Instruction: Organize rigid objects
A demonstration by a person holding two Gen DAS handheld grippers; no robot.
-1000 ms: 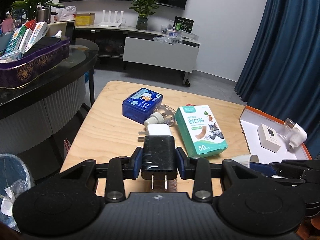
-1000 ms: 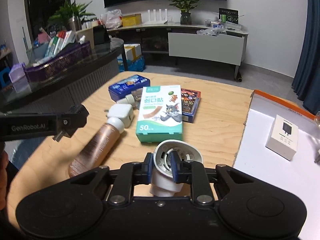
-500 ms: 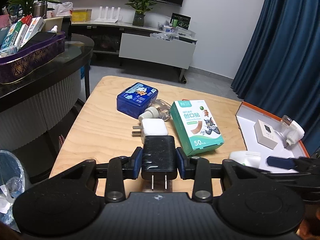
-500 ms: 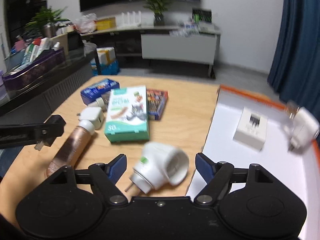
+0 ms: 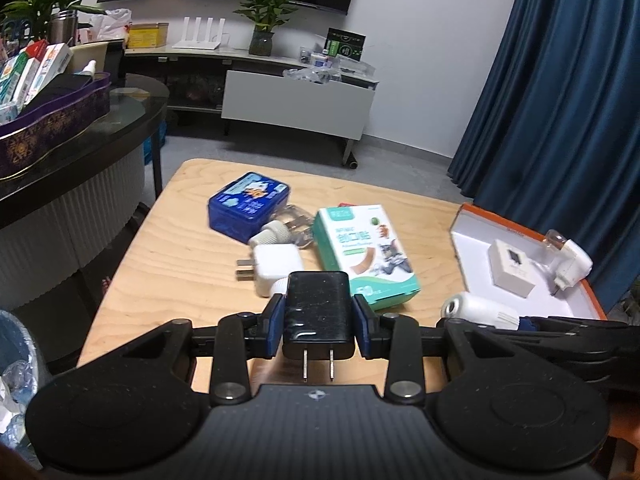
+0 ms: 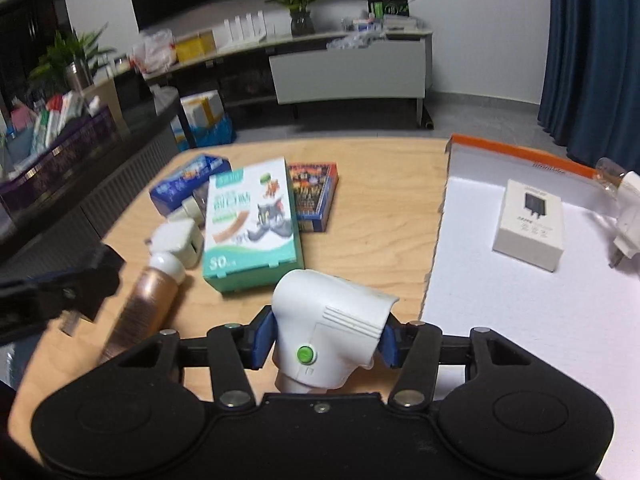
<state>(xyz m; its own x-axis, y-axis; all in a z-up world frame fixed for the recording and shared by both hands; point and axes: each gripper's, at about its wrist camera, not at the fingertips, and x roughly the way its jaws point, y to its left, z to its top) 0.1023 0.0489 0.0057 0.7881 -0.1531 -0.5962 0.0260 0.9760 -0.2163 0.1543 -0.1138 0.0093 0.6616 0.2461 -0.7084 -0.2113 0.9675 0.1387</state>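
- since half a second ago my right gripper (image 6: pixel 326 344) has been closing, clamped now on the white plug device (image 6: pixel 330 330).
- left gripper (image 5: pixel 318 326) clamps the black charger (image 5: pixel 318 312).
- the device sits crooked, so it may slip before the tray (image 6: pixel 500 320).

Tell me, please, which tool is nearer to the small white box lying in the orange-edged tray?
Right. The right tool, gripping a white plug-in device, sits at the tray's edge, below the white box; the left tool is over the table.
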